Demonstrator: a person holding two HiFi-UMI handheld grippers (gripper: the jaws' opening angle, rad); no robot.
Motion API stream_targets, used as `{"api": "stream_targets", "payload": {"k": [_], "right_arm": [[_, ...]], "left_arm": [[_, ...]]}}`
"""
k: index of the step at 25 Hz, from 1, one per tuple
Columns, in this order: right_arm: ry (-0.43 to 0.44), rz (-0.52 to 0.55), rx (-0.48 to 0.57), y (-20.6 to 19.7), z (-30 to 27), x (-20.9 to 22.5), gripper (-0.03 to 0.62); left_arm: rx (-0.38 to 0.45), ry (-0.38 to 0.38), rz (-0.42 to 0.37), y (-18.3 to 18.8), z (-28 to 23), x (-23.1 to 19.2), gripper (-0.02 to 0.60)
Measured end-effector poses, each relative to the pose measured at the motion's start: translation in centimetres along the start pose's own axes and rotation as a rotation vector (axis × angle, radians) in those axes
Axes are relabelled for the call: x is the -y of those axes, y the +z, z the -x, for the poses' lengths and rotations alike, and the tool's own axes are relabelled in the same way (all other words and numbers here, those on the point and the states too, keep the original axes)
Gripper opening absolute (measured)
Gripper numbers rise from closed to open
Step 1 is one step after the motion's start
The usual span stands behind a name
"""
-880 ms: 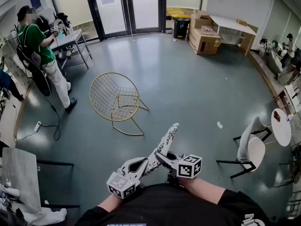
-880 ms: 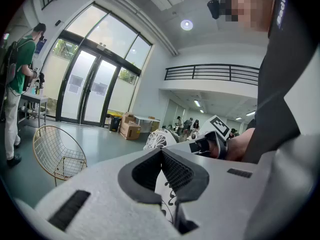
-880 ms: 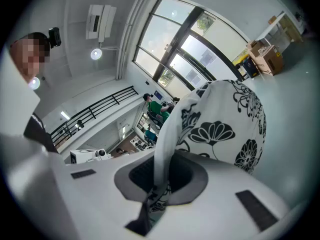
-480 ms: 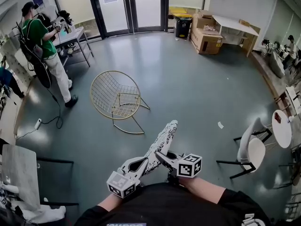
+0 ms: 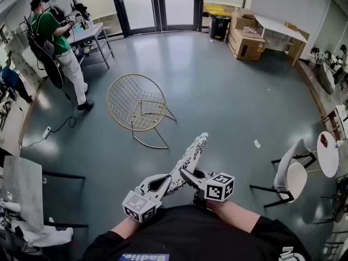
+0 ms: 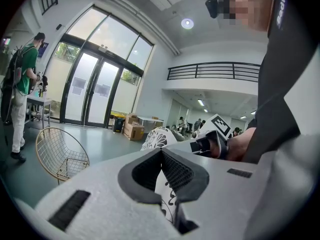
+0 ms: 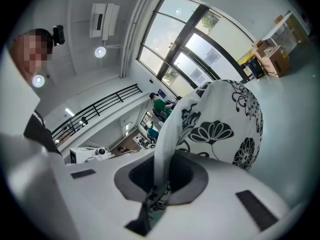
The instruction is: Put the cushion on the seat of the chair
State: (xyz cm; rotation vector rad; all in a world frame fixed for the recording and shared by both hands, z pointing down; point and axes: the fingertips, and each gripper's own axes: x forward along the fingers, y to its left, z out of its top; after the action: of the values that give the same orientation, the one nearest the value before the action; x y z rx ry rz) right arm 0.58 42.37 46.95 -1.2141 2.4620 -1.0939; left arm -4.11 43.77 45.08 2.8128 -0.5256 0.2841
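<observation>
White cushion (image 5: 190,157) with black floral print, held edge-on above the floor; the left gripper (image 5: 172,184) and right gripper (image 5: 186,175) are both clamped on its near edge. The head view shows it as 1 narrow strip, well apart from the gold wire chair (image 5: 136,109). The right gripper view shows its broad flowered face and fabric pinched between the jaws.

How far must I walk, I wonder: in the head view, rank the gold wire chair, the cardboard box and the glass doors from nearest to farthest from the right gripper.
1. gold wire chair, ahead left
2. cardboard box, far right
3. glass doors, back wall
</observation>
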Motion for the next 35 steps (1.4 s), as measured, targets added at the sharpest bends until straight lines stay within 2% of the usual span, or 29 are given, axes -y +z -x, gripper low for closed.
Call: {"api": "stream_targets", "payload": {"k": [10,20,28,35], "right_arm": [[0.082,0.042,-0.027,2.2,0.9,1.4,0.037],[0.098,0.065,-0.058,3.5,0.3,3.8,0.038],[0.069,0.117,-0.078,5.8,-4.5,6.4,0.038],[0.026,0.104,-0.076,9.5,-11.5,9.6,0.037]], "left_arm": [[0.020,0.096,0.003,1.7,-2.8,0.3,0.017],[0.033,0.117,0.027,2.1,-5.4,-1.0,0.017],[0.066,0.096,0.040,3.0,-7.4,-6.9,0.017],[0.061,0.065,0.046,5.1,-9.3,-15.7,0.018]]}}
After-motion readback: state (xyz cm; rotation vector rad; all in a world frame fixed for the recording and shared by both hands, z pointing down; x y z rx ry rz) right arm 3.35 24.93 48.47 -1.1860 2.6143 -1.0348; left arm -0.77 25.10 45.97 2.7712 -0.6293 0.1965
